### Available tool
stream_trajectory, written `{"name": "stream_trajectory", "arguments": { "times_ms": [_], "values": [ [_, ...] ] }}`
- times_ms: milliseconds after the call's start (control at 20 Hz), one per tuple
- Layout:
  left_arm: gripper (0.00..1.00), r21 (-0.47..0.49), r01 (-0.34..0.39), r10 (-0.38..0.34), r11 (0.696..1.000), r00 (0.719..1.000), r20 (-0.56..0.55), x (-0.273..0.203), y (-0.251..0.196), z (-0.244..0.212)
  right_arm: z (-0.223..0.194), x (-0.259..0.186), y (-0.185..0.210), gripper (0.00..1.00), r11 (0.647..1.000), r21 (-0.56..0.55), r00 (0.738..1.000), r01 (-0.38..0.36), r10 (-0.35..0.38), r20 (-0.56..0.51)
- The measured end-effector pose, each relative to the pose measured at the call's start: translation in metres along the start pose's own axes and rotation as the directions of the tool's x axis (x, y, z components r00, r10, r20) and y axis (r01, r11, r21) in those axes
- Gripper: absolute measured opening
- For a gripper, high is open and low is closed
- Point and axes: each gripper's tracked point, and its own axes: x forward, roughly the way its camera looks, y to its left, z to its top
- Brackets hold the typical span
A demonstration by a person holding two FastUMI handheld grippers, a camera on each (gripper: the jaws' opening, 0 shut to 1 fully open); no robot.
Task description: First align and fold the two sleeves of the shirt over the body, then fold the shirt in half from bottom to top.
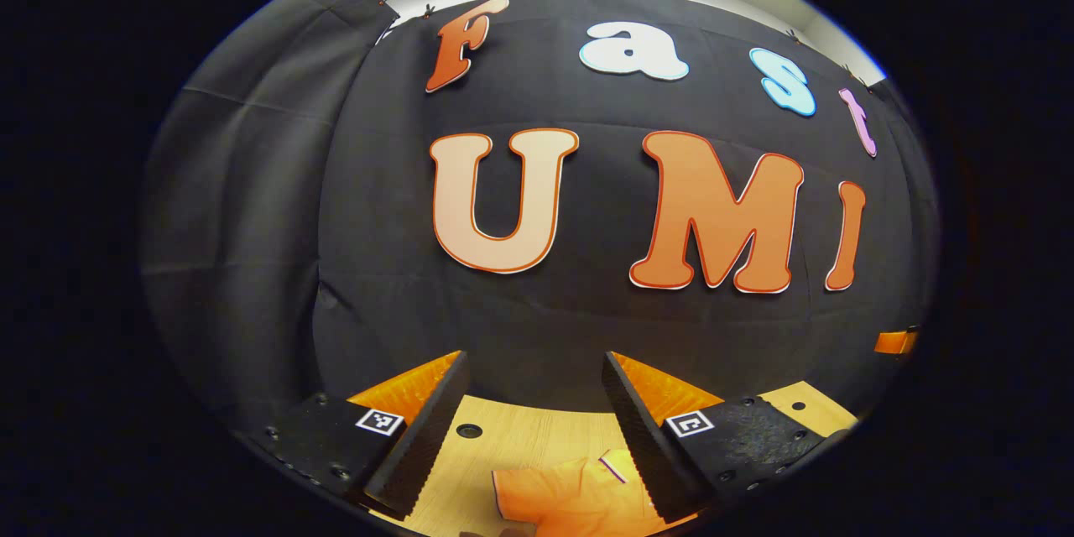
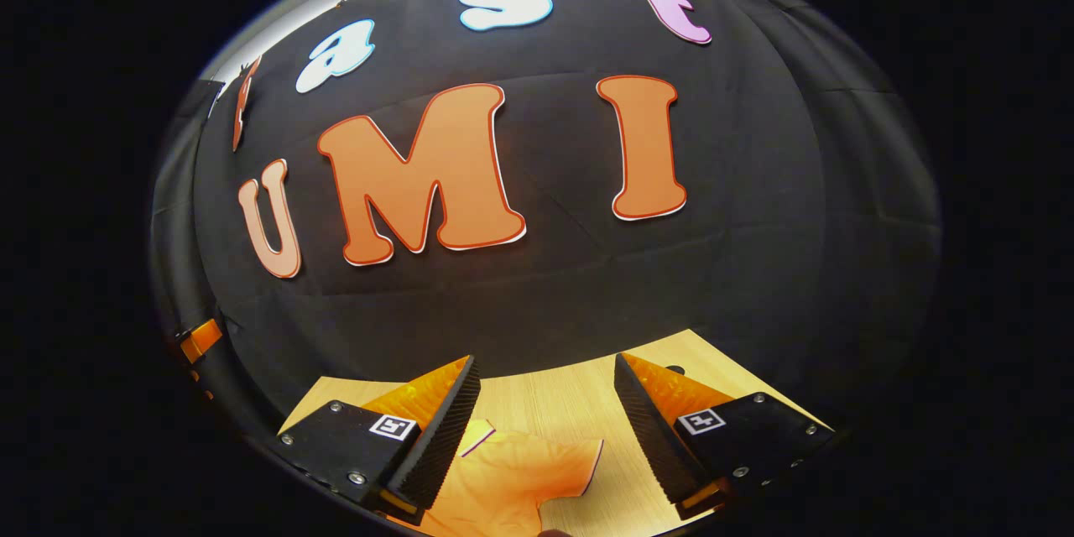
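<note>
While you are holding the left gripper [image 1: 533, 428] above the wooden counter [image 1: 512, 440], its fingers are standing apart and empty, with the orange shirt [image 1: 570, 499] lying flat just below them. Your right gripper [image 2: 545, 428] is hovering likewise, fingers spread, nothing between them, over the shirt's sleeve [image 2: 579, 457].

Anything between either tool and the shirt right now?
Nothing visible. In the left gripper view, the open left tool hangs over the table with the shirt lying below it. In the right gripper view, the open right tool has one sleeve below and between its fingers. Only bare wood lies around the cloth.
</note>
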Motion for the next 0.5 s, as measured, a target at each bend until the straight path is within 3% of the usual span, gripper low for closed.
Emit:
{"name": "stream_trajectory", "arguments": {
  "times_ms": [250,500],
  "values": [
    [0.97,0.001,0.006,-0.006,1.0,1.0,-0.017,0.0,0.002,-0.006,-0.014,0.005,-0.001,0.98,1.0,-0.01,0.997,0.003,-0.004,-0.075],
    [0.98,0.011,0.011,-0.01,1.0,0.999,-0.04,-0.005,0.004,-0.015,-0.038,0.02,-0.002,0.98,0.999,-0.037,0.977,0.007,-0.014,-0.212]
  ]
}}
